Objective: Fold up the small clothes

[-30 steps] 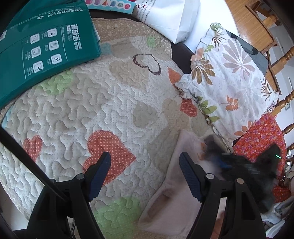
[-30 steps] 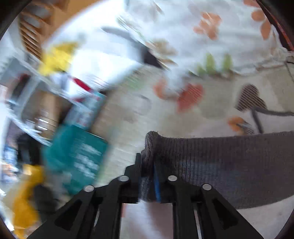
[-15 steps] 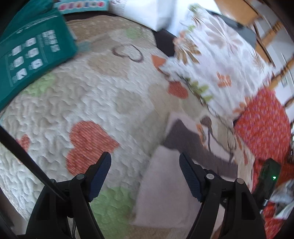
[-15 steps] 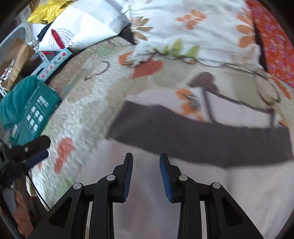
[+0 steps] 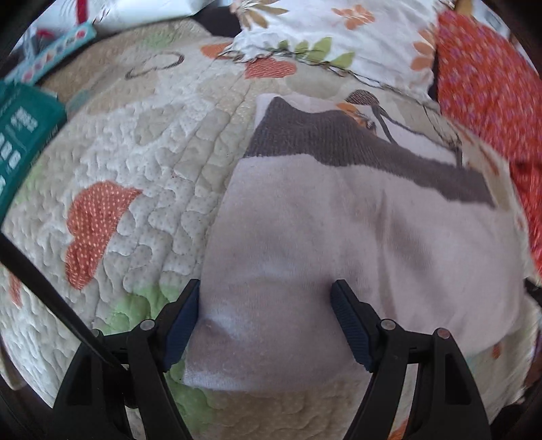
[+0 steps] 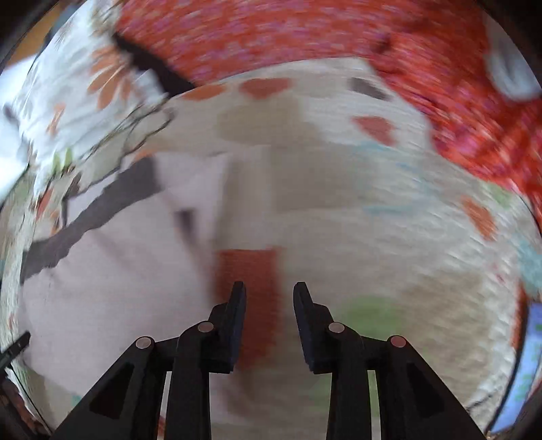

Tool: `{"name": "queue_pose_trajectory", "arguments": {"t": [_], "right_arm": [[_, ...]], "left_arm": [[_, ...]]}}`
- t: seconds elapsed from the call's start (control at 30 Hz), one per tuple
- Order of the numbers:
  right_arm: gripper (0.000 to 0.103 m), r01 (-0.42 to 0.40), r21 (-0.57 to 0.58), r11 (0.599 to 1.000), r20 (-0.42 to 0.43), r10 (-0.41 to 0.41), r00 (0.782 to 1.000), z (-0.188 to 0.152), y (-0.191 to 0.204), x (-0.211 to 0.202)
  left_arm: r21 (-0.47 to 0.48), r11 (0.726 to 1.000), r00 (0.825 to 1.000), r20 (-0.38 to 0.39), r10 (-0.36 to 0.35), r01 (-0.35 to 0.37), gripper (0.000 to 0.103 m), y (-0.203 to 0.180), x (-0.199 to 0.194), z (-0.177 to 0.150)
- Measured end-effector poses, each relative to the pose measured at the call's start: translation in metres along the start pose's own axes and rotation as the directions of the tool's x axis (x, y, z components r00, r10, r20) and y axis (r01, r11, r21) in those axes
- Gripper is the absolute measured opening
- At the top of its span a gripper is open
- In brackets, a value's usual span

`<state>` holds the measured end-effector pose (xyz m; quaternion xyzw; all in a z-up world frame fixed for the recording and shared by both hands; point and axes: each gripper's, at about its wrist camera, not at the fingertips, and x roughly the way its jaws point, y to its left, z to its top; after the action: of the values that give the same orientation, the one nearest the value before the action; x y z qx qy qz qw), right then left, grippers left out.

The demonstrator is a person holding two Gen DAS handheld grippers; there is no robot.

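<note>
Item: small pale pink garment (image 5: 338, 237) with grey ribbed waistband (image 5: 338, 145), lying flat on the heart-print quilted mat (image 5: 135, 189), waistband at the far edge, apparently laid out for folding. Left gripper (image 5: 266, 316): jaws wide, straddling the garment's near left corner, likely placed to pinch that edge for a fold. Right gripper (image 6: 269, 304): narrowly parted, empty, over bare mat beside the garment; view blurred.

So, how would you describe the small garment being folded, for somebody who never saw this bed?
Find the quilted cover with red hearts. On it, below the floral pillow, lies the pale pink garment, between the open fingers of the left hand-held gripper. Its dark grey ribbed band sets it apart from the patterned fabrics around.
</note>
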<state>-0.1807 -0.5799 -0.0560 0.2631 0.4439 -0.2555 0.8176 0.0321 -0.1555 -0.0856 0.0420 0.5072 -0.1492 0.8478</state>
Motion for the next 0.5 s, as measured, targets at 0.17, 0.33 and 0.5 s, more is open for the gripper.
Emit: {"name": "queue_pose_trajectory", "arguments": {"t": [0.17,0.33,0.5], "right_arm": [[0.035,-0.099,0.054,0.994,0.039,0.097,0.994,-0.017,-0.026,-0.02],[0.038,-0.148,0.083,0.985,0.06,0.143,0.988,-0.033,-0.027,-0.022],[0.04,-0.234,0.112,0.966,0.091,0.225,0.97,-0.034,-0.023,-0.034]], "left_arm": [[-0.023,0.999,0.998,0.05,0.024,-0.023,0.077,0.017,-0.011,-0.008],[-0.268,0.95,0.954,0.205,0.217,-0.159,0.077,0.082,-0.058,-0.014],[-0.357,0.934,0.985,0.165,0.039,0.023,0.077,0.109,-0.06,-0.028]]}}
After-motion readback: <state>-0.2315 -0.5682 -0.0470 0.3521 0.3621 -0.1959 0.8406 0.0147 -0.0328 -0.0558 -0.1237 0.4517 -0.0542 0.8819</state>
